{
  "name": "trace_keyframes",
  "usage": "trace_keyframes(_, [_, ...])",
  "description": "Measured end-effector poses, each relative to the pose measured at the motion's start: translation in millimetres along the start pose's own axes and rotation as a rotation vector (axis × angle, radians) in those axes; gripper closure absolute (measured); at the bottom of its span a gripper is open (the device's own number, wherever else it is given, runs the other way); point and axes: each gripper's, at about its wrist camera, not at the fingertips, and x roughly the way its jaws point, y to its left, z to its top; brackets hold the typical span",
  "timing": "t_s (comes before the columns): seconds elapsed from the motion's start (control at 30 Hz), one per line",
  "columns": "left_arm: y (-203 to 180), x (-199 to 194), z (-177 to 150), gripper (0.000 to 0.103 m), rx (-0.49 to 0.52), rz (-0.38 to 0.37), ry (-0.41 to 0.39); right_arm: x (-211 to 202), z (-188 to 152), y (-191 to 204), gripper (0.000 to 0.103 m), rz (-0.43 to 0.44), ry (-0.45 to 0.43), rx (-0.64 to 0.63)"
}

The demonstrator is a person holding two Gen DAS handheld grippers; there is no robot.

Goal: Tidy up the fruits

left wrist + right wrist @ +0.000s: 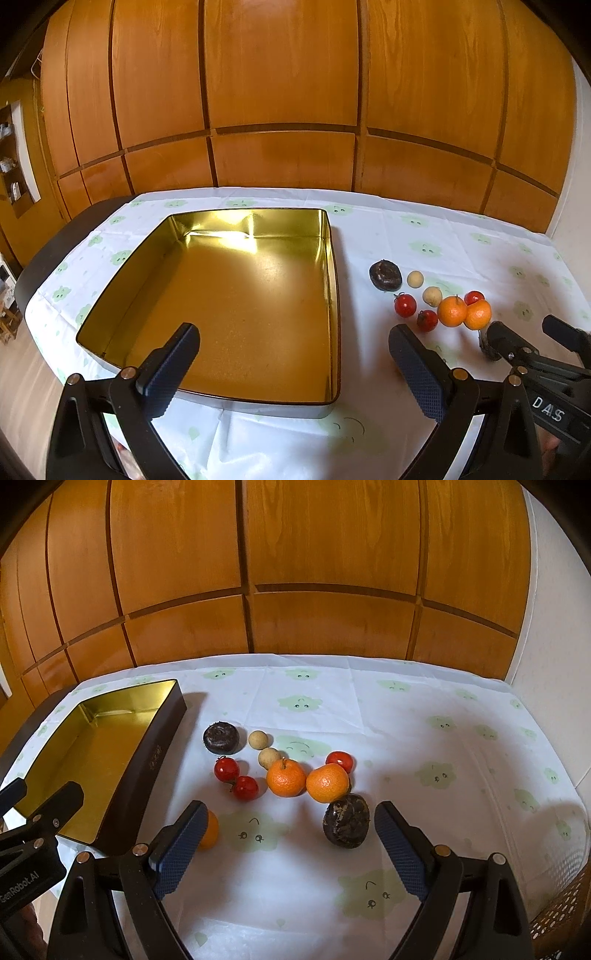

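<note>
Two views, one from each of my grippers, over a bench (424,775) w/ a white cloth printed w/ green clouds; wood panels behind.

My left gripper (293,363) hangs over the near edge of an empty gold-lined tin (236,295), fingers spread wide, holding nothing. My right gripper (288,843) is also spread wide and empty, low over the cloth, right of the tin.

The fruit sits in a loose cluster on the cloth, right of the tin, none in it yet. Nearest my right fingers: a dark wrinkled fruit (346,821), just inside the right finger (400,845), slightly ahead of it and tilted; no clear long axis, roughly round. Just beyond it, two oranges (306,780) touch side by side. Left of them, two red tomatoes (236,778); a third red one (340,761) behind the right orange. Farther back, two small beige balls (263,748) and a second dark fruit (221,738).

My right gripper is clearly nearer; I judge the dark fruit is its likely first pick, needing a small shift right to centre it.

Hard to see: a small orange thing (209,830) is half hidden behind my left finger (181,845) in the right view; can't tell which fruit it is. From the left view, the near dark fruit is mostly blocked by the right gripper.
</note>
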Motion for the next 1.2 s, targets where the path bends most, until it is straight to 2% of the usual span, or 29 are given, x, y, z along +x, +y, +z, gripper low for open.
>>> trace_keyframes(1.2, [2.9,-5.0,-2.8,0.000,-0.014,-0.015,-0.004,-7.8,1.3,5.8,0.010,-0.018,-0.025,-0.025])
